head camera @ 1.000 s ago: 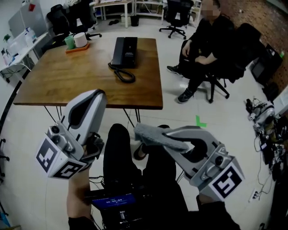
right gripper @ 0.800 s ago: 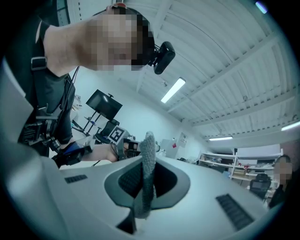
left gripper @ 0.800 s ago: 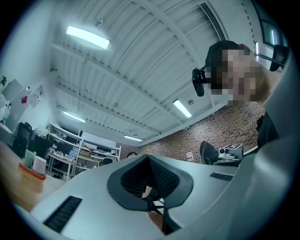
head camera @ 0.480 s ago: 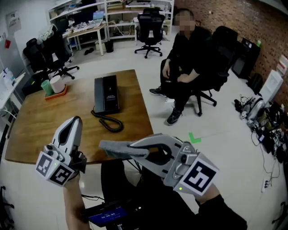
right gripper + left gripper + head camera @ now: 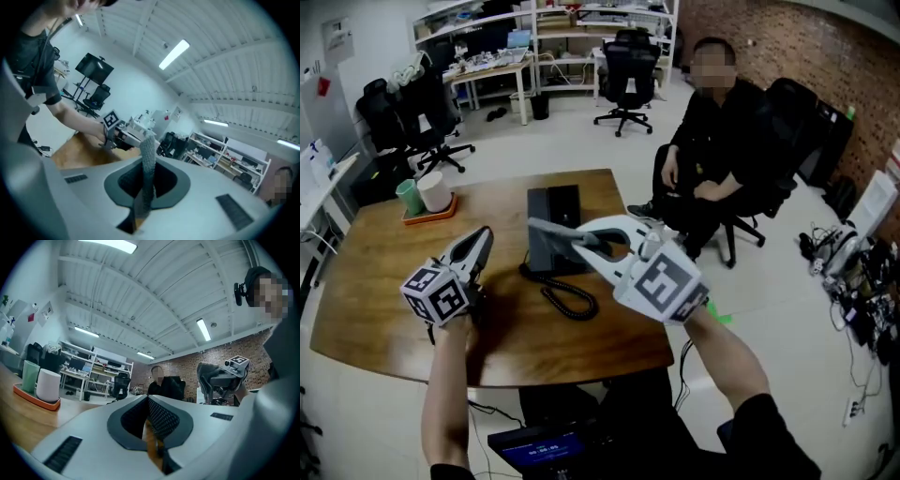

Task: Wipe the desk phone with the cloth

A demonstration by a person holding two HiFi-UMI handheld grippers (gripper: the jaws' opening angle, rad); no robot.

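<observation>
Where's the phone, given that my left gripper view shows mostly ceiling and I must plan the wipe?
Observer: The phone lies on the table, to the right of the left gripper in the head view.
Operator: Is the cloth at it?
Observer: The cloth, clamped in the right gripper, is over the phone's middle in the head view. I cannot tell whether it touches.
</observation>
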